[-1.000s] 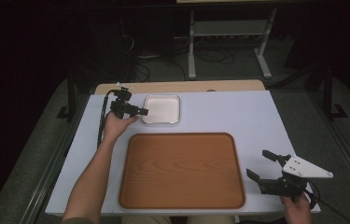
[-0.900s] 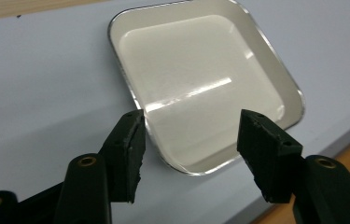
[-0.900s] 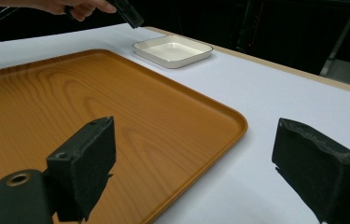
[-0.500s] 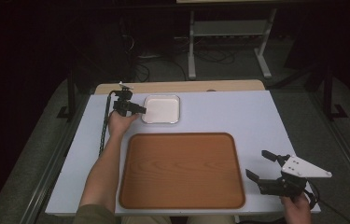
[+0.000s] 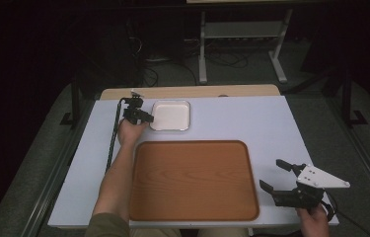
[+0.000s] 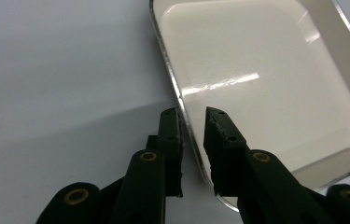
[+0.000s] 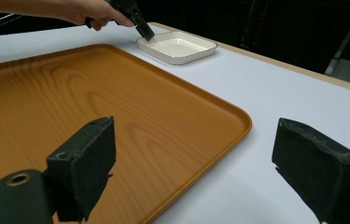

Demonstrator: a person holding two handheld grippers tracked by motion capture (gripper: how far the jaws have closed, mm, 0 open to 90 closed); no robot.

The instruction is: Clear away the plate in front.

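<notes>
1. Lower right of the high view: the right gripper [image 5: 275,175] rests on the table beside the tray, its jaws spread wide with nothing between them. In its own view the two black pads look rough and foam-like.
2. Centre of the high view: the wooden serving tray [image 5: 192,180] lies empty. It is a rounded rectangle with a raised lip and an orange-brown printed grain, smooth and slightly glossy.
3. The table [image 5: 251,118] wears a matte white sheet; a pale wood edge shows along its far side.
4. Upper left of centre: the left gripper [image 5: 145,117] has come down from a second ago onto the left rim of the square white dish [image 5: 171,115]. Its jaws have just been closing, and in the left gripper view [image 6: 192,122] they straddle the thin rim, one jaw outside, one inside, with a narrow gap left. I cannot tell if the pads press yet.
5. The dish [image 6: 266,79] is shallow, glazed, round-cornered and gleaming. It sits on the table just beyond the tray, so a lift toward the tray seems next.
</notes>
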